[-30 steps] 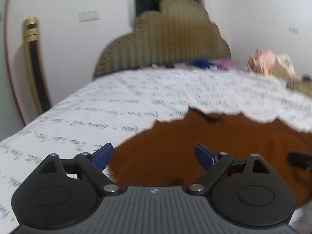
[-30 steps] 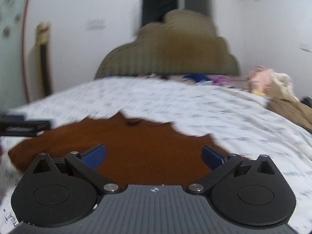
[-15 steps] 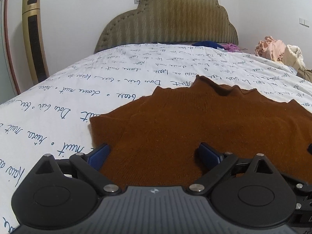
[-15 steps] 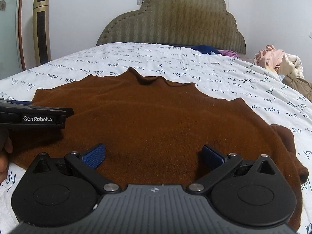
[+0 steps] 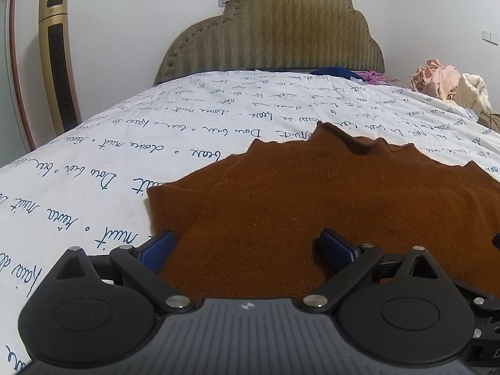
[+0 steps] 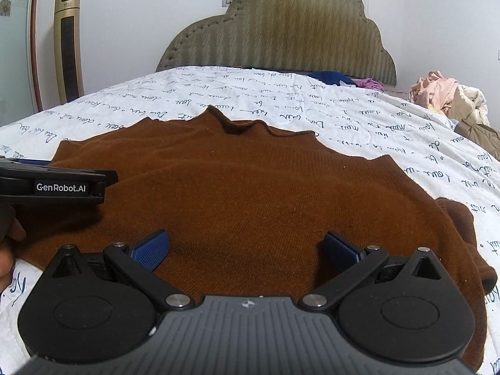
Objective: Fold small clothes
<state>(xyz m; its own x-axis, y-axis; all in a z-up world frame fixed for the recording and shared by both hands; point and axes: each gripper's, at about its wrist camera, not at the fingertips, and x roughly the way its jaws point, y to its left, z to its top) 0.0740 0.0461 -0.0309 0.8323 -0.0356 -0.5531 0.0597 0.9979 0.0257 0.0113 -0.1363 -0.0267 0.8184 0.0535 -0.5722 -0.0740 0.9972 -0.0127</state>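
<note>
Left wrist view looks over a rust-brown knitted sweater (image 5: 312, 203) spread flat on a bed with a white cover printed in blue handwriting (image 5: 156, 143). The left gripper (image 5: 247, 247) stands wide, its blue pads apart with nothing clamped; one pad (image 5: 156, 248) sits at the sweater's left edge, the other over the knit, though whether they touch the cloth is hard to judge from this angle. In the right wrist view the right gripper (image 6: 247, 247) is spread just as wide above the sweater's near hem, gripping nothing. The sweater's neckline (image 6: 232, 126) points toward an olive scalloped padded headboard (image 6: 293, 31). A gold tower fan (image 5: 57, 75) stands by the wall, and a heap of pink and cream clothes (image 6: 447, 93) lies at the bed's far right.
</note>
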